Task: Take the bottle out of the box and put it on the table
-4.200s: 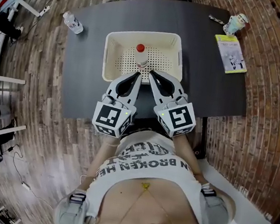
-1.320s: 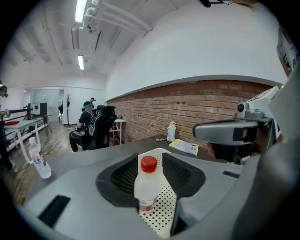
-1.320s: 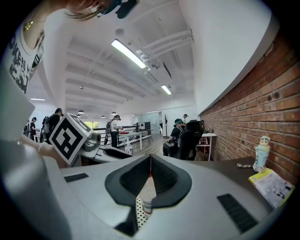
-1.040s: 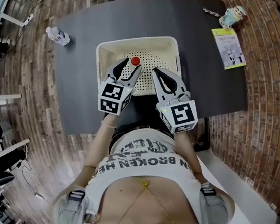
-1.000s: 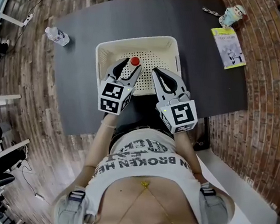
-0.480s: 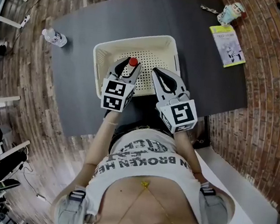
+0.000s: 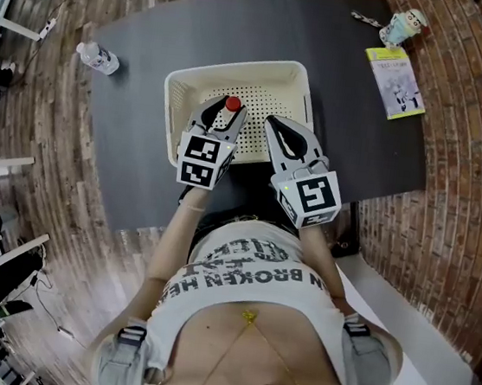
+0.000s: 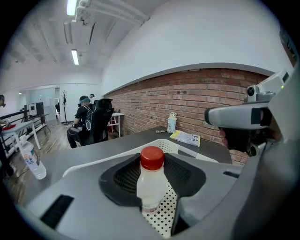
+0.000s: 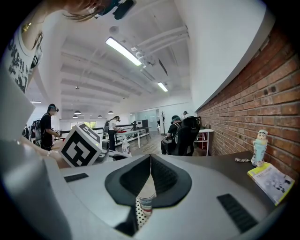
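A small clear bottle with a red cap (image 7: 232,104) stands upright in the cream perforated basket (image 7: 239,62) on the dark table. My left gripper (image 7: 223,112) reaches into the basket and its jaws stand on either side of the bottle (image 8: 151,180). They have just been closing, but basket floor still shows between the bottle and the right jaw, so they do not press on it. My right gripper (image 7: 274,124) hovers over the basket's near right part, jaws shut and empty. Through the slit under its tips (image 9: 150,157) I glimpse the bottle (image 9: 146,199).
A second water bottle (image 7: 96,57) stands near the table's far left edge. A yellow booklet (image 7: 396,82) and a small figurine (image 7: 403,27) lie at the far right corner. People sit at desks beyond the table (image 8: 89,124). A brick wall runs along the right.
Since the earliest frame my left gripper has gone forward into the basket, so the bottle now stands between its jaws. The right gripper has hardly moved.
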